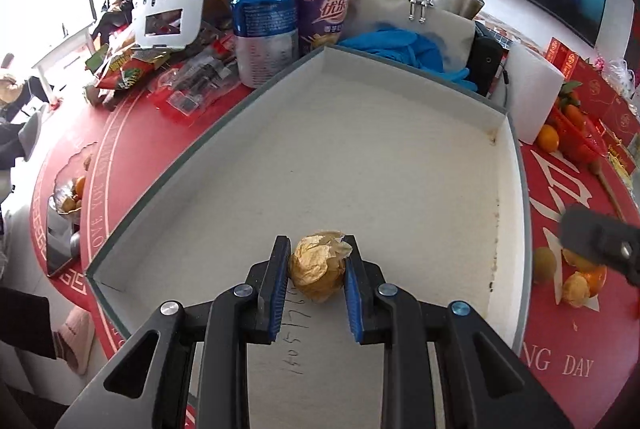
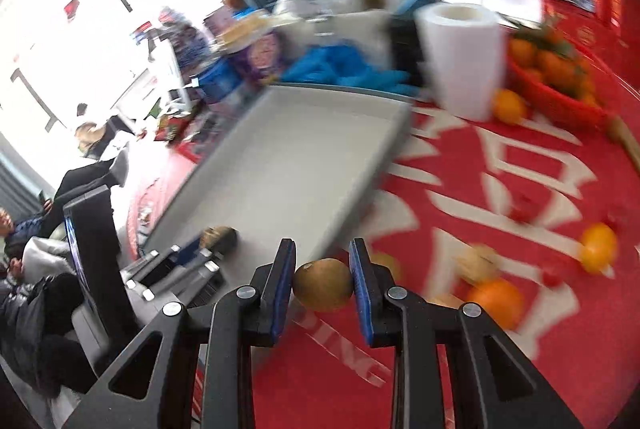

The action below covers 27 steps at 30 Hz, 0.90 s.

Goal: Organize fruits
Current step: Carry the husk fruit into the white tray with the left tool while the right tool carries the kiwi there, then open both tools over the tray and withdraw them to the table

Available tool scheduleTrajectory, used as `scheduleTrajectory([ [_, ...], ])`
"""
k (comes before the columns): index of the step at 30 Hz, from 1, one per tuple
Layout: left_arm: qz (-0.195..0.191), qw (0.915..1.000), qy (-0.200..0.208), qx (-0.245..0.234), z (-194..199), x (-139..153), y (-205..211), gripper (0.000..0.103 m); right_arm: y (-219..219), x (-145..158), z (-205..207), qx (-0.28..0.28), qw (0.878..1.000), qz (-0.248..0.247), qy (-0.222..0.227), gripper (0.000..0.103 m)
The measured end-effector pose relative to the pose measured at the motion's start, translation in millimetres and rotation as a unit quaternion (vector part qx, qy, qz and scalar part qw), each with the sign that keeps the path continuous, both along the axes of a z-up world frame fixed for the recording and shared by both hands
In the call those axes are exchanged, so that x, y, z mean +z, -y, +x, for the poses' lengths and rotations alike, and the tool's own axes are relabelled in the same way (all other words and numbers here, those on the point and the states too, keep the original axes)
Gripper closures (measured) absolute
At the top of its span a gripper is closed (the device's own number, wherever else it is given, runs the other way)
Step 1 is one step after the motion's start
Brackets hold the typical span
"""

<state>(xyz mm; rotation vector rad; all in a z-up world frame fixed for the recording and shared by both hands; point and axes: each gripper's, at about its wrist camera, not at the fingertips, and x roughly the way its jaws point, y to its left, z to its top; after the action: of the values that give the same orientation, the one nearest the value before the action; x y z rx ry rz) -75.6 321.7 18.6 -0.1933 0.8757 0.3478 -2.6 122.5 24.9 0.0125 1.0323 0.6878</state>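
Red printed tablecloth (image 1: 560,309), crowded with snacks and fruit; white shallow box (image 1: 360,149) at centre.

Item, left: left gripper (image 1: 318,263), jaws clenched on a papery golden husk fruit (image 1: 318,271), held over the box floor, box walls well ahead of and to both sides of the jaws. Item, right: right gripper (image 2: 323,283), jaws clenched on a smooth brown round fruit (image 2: 323,284), over the cloth just beside the box's near right edge; loose oranges (image 2: 496,301) lie right of the jaws. Step, as judged: carrying both fruits to the box. Next move calls for lowering the husk fruit to the floor and releasing, then bringing the brown fruit across the rim.
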Motion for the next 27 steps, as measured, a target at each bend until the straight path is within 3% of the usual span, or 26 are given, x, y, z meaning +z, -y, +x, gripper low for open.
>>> scheduleTrajectory([
  [5,0.003,1.0,0.004,-0.002,-3,-2,1,0.071,-42,-6,4,0.025,1.0,-0.001,0.0,0.074],
  [7,0.003,1.0,0.006,-0.007,-4,-3,3,0.059,-48,-10,7,0.028,1.0,-0.003,-0.005,0.074],
  [9,0.005,0.9999,0.01,-0.003,-6,-3,3,0.031,-51,-15,10,0.032,0.999,-0.003,-0.015,0.074],
  [11,0.006,0.9997,0.023,0.003,-9,-1,3,0.024,-50,-18,12,0.033,0.999,-0.002,-0.025,0.071],
  [14,0.003,0.9996,0.029,0.007,-8,2,3,0.022,-45,-12,11,0.024,1.0,-0.004,-0.01,0.008],
  [15,0.003,0.9995,0.029,0.006,-8,3,4,0.022,-39,-7,9,0.012,1.0,-0.002,0.008,0.004],
  [17,0.01,0.9996,0.028,0.006,-7,7,7,0.022,-30,5,7,0.001,1.0,0.006,0.031,0.003],
  [21,0.027,0.9985,0.045,-0.017,-13,20,27,0.022,-7,14,10,-0.027,0.999,0.029,0.023,0.001],
  [27,0.045,0.988,0.074,-0.128,-23,42,94,0.022,57,19,15,-0.109,0.993,0.024,0.03,0.001],
])
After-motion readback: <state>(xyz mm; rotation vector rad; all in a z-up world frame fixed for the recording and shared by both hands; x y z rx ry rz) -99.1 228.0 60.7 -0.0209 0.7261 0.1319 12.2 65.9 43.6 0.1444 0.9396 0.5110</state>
